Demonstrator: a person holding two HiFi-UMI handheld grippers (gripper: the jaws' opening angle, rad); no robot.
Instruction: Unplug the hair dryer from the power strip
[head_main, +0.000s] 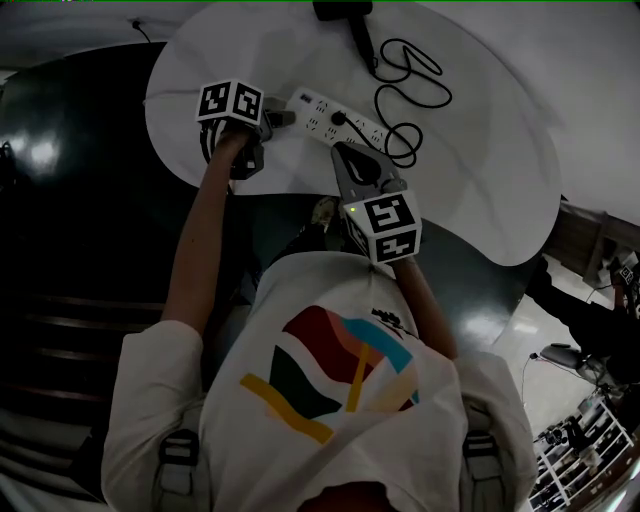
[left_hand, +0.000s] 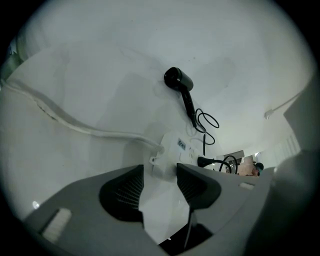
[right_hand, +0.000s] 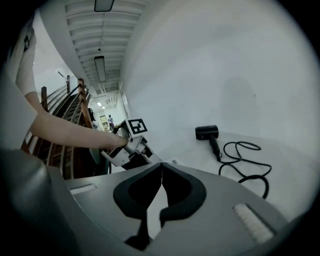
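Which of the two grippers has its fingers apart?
The left gripper: its fingers stand apart on either side of the end of the white power strip. The right gripper has them shut together, with nothing between.

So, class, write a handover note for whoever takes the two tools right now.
Left tool: open, at the power strip's cable end, not clamped on it.
Right tool: shut, empty, close to the plug.
Hair dryer lies farther back, its plug in the strip.
Done: nothing unplugged.
To do: steady the strip, then grip the plug and pull it out.
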